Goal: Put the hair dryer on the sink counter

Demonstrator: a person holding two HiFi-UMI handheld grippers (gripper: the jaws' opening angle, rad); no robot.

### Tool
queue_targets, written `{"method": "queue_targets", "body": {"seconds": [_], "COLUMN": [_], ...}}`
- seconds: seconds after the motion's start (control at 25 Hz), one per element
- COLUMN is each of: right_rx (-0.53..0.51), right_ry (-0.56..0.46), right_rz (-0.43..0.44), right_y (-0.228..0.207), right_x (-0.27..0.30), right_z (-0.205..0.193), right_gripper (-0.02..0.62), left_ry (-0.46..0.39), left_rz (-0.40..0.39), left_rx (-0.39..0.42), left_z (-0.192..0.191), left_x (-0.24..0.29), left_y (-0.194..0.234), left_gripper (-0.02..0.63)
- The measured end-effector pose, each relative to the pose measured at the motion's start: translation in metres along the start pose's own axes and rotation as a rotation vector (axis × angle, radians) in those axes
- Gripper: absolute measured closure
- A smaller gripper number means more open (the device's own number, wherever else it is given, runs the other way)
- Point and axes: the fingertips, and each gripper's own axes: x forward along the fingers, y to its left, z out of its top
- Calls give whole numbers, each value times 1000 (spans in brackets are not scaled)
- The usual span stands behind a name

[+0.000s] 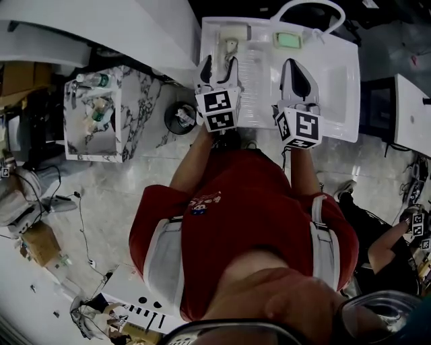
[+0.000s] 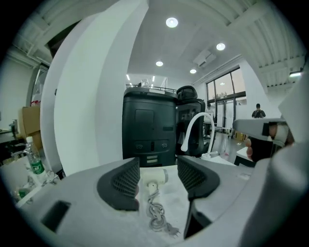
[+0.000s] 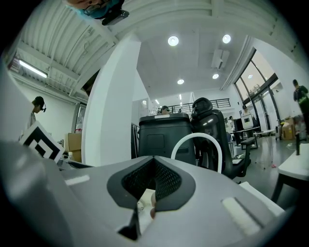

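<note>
The white hair dryer [image 1: 230,42] lies on the white sink counter [image 1: 337,101], near its back left corner. In the left gripper view the hair dryer [image 2: 155,177] shows between the jaws with its grey cord [image 2: 157,215] coiled toward me. My left gripper [image 1: 219,69] is open, its jaws either side of the cord and clear of the dryer. My right gripper [image 1: 298,79] is shut with nothing held, over the middle of the counter. From its own camera the right gripper [image 3: 154,170] shows its pads pressed together.
A white arched faucet [image 1: 311,8] and a green soap bar [image 1: 289,40] sit at the counter's back. A marble-patterned stand [image 1: 135,101] with bottles and a round black bin [image 1: 180,117] stand left of the counter. A black machine [image 2: 148,128] rises behind it.
</note>
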Motion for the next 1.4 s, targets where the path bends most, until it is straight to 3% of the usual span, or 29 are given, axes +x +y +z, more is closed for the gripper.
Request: {"method": "queue_targets", "body": {"seconds": [0.2, 0.56, 1.2, 1.4], "right_rx": [31, 23, 61, 53], "right_ry": [-43, -86, -140, -140], "right_rz": [15, 10, 10, 13], "right_y": [-5, -5, -16, -16], "right_x": [-10, -9, -7, -5], "right_z": [30, 34, 57, 59], "right_gripper": [595, 595, 595, 595], "left_ry": [-104, -261, -353, -334], "left_rz": [4, 14, 24, 42], "left_rx": [27, 60, 46, 62], "left_z": [43, 83, 108, 106], "left_x": [-32, -56, -52, -47], "left_y": [-14, -16, -28, -28], "left_gripper": [364, 396, 503, 528]}}
